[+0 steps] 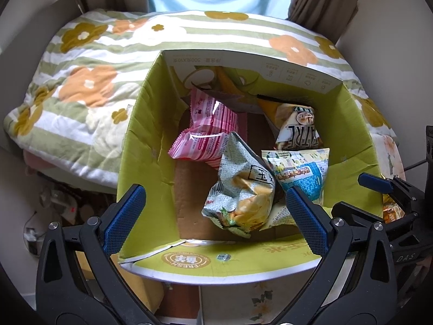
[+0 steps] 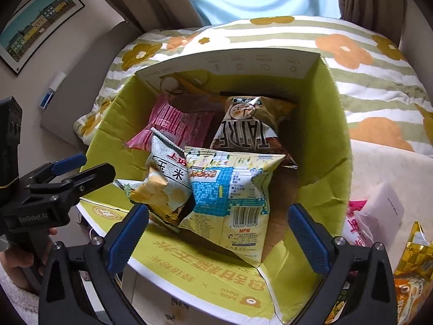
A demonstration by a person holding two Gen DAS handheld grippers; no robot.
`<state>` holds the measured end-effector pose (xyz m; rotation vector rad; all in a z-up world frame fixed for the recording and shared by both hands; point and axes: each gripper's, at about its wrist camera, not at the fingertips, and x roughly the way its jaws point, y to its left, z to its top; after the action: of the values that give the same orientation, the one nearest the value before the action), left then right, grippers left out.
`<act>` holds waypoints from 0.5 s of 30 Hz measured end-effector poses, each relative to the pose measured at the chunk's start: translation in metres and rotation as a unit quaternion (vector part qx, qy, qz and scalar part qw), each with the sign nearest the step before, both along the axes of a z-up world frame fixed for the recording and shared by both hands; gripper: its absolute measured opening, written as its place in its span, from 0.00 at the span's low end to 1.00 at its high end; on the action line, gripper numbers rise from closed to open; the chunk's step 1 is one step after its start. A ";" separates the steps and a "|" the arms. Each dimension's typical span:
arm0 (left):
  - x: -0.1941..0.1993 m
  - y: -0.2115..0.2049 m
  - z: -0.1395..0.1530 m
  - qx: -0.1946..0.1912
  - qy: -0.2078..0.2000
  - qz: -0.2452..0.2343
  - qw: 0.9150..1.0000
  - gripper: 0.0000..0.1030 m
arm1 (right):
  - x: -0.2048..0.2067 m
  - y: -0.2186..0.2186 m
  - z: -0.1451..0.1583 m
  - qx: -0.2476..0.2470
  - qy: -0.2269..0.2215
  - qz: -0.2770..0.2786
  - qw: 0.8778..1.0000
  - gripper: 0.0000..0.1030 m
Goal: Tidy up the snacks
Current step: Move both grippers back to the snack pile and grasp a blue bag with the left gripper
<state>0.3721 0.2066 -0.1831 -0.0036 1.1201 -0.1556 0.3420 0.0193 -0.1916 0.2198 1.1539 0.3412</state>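
My left tongs [image 1: 215,211] and right tongs [image 2: 217,234] both hang released, grasping nothing, above an open green cardboard box [image 2: 335,146]. Inside lie a pink striped packet [image 1: 205,132], a grey-green corn chip bag [image 1: 243,189], a blue-and-cream bag [image 2: 235,192] and a brown bag [image 2: 249,124], overlapping. Behind the box is a floral quilt [image 1: 81,81]. More snack packets [image 2: 411,270] lie outside, right of the box.
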 end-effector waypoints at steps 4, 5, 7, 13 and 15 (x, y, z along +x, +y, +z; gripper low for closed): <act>-0.007 -0.002 0.008 0.005 -0.009 -0.006 1.000 1.00 | -0.003 0.001 0.005 -0.002 -0.006 -0.003 1.000 0.99; -0.008 -0.002 0.010 0.004 -0.012 -0.008 1.000 1.00 | -0.004 0.002 0.007 -0.004 -0.008 -0.003 1.000 0.99; -0.014 -0.002 0.017 0.003 -0.020 -0.012 1.000 1.00 | -0.008 0.003 0.013 -0.009 -0.017 -0.006 1.000 0.99; -0.034 -0.003 0.037 -0.007 -0.041 -0.022 0.999 1.00 | -0.026 0.000 0.033 -0.012 -0.042 -0.019 0.999 0.99; -0.039 -0.004 0.044 -0.016 -0.047 -0.028 0.998 1.00 | -0.035 -0.002 0.041 -0.016 -0.049 -0.026 0.998 0.99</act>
<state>0.3332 0.2025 -0.1391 0.0067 1.0235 -0.2206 0.3075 0.0175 -0.1510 0.2038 1.0538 0.2841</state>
